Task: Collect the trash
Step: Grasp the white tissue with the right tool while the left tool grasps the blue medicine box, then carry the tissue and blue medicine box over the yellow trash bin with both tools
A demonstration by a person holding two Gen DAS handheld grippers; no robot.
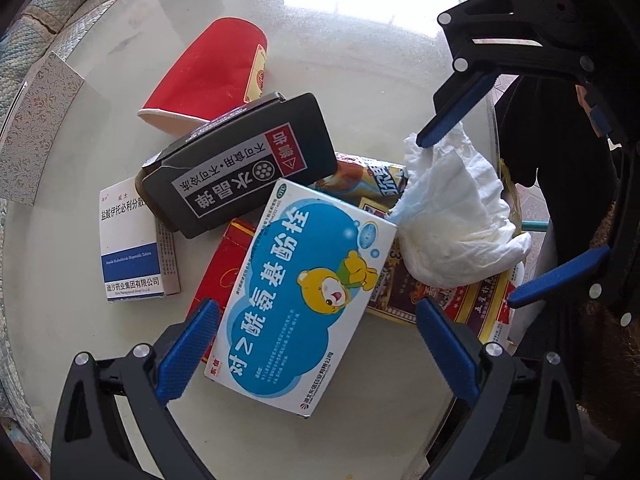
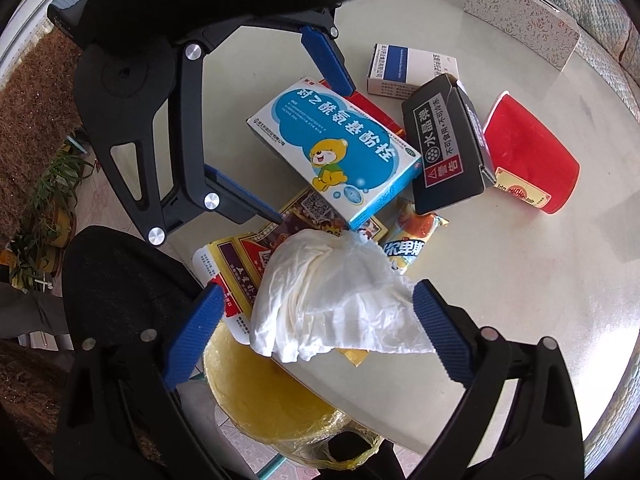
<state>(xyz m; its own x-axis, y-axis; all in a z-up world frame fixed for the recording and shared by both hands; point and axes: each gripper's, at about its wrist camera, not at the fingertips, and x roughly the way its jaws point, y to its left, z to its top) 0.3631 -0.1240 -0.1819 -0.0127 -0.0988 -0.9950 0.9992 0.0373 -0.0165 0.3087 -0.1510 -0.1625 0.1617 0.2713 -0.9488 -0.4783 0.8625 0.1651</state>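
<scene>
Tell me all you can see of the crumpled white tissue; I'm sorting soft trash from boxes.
The crumpled white tissue is a soft, wrinkled paper wad, puffed up with one corner twisted. It lies near the table's edge on a yellow and red wrapper, its twisted corner next to the blue cartoon-bear box. The right gripper straddles it with open jaws; one fingertip meets its edge in the left wrist view. Below the table edge sits a yellow-lined bin.

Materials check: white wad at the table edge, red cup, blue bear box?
White wad: looks like soft tissue or paper towel, matte, with many fine crumples. Red cup: probably coated paper, slight sheen, with a white rolled rim and flattened wall. Blue bear box: thin printed cardboard, glossy, with crisp folded edges.
</scene>
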